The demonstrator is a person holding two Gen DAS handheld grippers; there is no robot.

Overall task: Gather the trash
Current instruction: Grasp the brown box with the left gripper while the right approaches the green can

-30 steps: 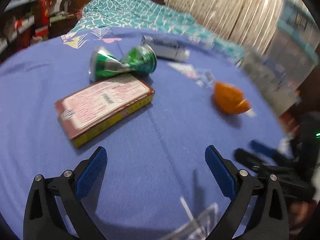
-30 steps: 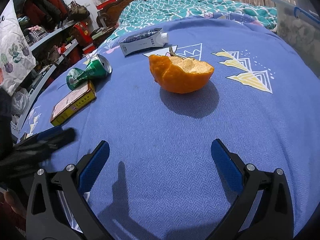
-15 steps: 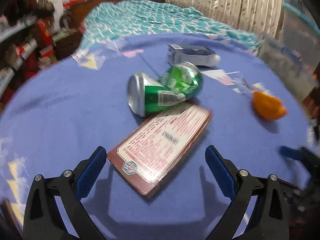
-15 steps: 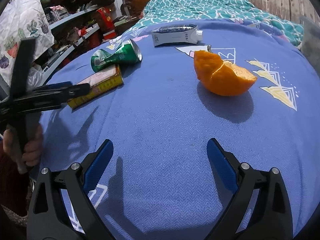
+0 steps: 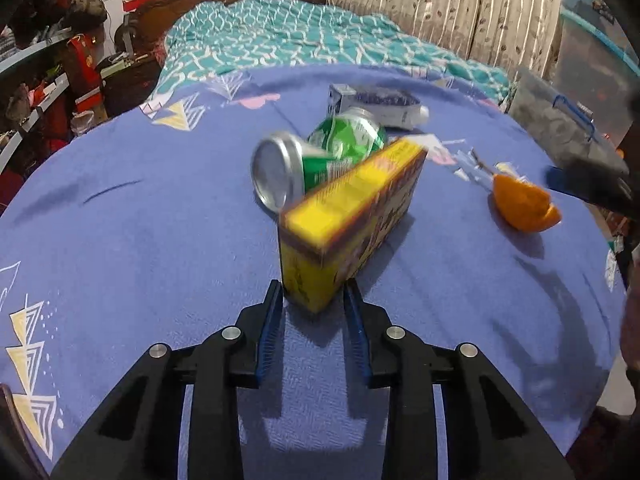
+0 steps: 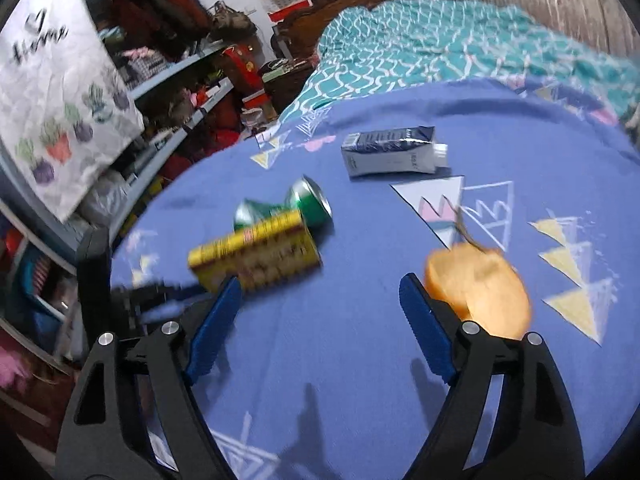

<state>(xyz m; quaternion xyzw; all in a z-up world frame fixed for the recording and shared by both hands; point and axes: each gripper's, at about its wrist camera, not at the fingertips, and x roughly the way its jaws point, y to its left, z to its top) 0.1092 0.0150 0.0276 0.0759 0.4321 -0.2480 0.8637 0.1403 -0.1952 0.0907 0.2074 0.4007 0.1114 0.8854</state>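
My left gripper (image 5: 313, 298) is shut on the near end of a yellow box (image 5: 352, 216), which stands on its long edge on the blue cloth; the box also shows in the right wrist view (image 6: 256, 256). A crushed green can (image 5: 316, 164) lies right behind it, also in the right wrist view (image 6: 288, 208). An orange peel (image 5: 522, 206) lies to the right. My right gripper (image 6: 320, 300) is open and empty; the peel (image 6: 480, 292) sits just right of its right finger. A dark carton (image 6: 390, 152) lies farther back.
The blue cloth (image 5: 120, 240) covers the table, with a teal bedspread (image 5: 288, 40) and curtains behind. Cluttered shelves (image 6: 160, 92) and a white printed bag (image 6: 56, 92) stand at the left. A grey storage bin (image 5: 560, 120) sits at the right.
My left gripper closed from wide open onto the yellow box, and the box went from lying flat to standing on edge. My right gripper swung left, so the orange peel now sits by its right finger.
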